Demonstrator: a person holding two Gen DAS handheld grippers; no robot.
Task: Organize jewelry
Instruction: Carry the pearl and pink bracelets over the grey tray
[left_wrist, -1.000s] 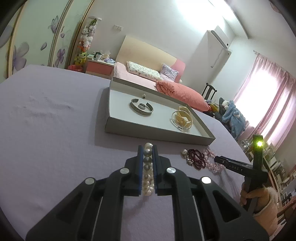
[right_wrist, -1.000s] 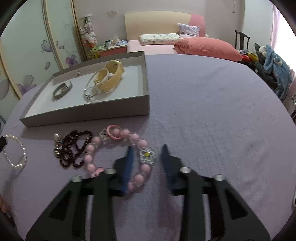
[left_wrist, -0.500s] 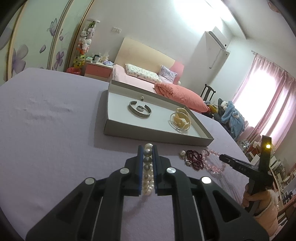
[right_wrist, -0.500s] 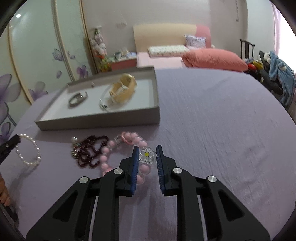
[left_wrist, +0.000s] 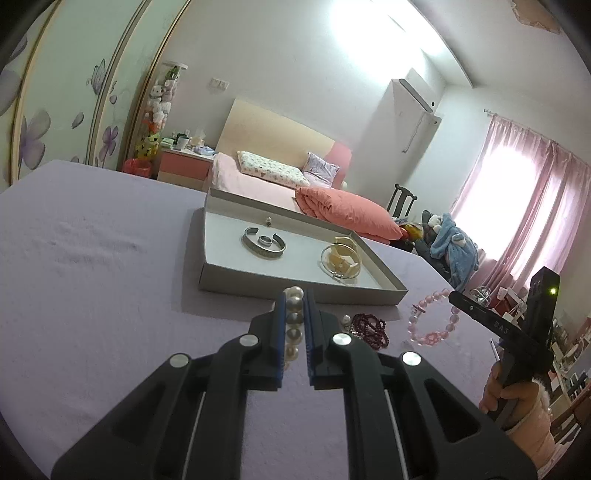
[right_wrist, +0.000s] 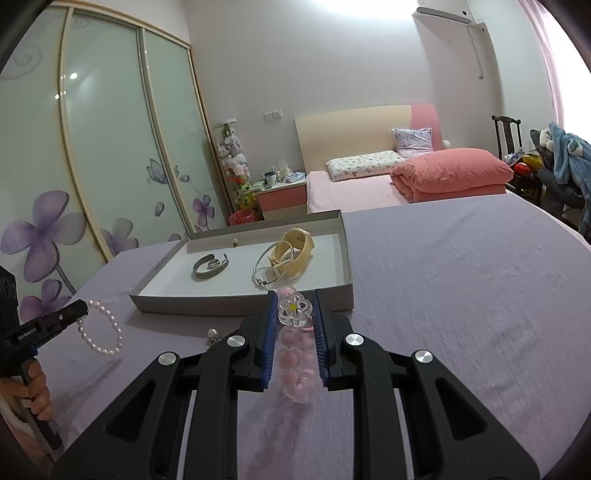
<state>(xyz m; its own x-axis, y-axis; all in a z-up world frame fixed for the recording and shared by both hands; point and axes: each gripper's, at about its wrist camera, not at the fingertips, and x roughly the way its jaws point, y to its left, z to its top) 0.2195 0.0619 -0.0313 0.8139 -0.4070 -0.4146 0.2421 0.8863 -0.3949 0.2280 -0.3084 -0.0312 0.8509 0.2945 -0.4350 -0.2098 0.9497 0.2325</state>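
My left gripper (left_wrist: 294, 295) is shut on a white pearl bracelet (left_wrist: 293, 321) and holds it above the purple cloth, in front of the grey tray (left_wrist: 295, 291). The bracelet also hangs from it in the right wrist view (right_wrist: 105, 332). My right gripper (right_wrist: 294, 299) is shut on a pink bead bracelet (right_wrist: 295, 350) with a clear flower charm, lifted off the cloth near the tray's front wall (right_wrist: 221, 306). It hangs in the left wrist view (left_wrist: 432, 317). A dark red bead bracelet (left_wrist: 369, 328) lies on the cloth. The tray holds a silver cuff (left_wrist: 264, 242), a yellow bangle (right_wrist: 291, 258) and a thin silver bangle.
The purple cloth (right_wrist: 461, 295) covers the table. Behind it stand a bed with a coral duvet (right_wrist: 450, 173), a nightstand, a wardrobe with flower doors (right_wrist: 74, 166), and a chair with clothes at the right.
My right gripper closed on the pink bead bracelet and lifted it off the cloth. My left gripper kept its hold on the pearl bracelet and rose a little.
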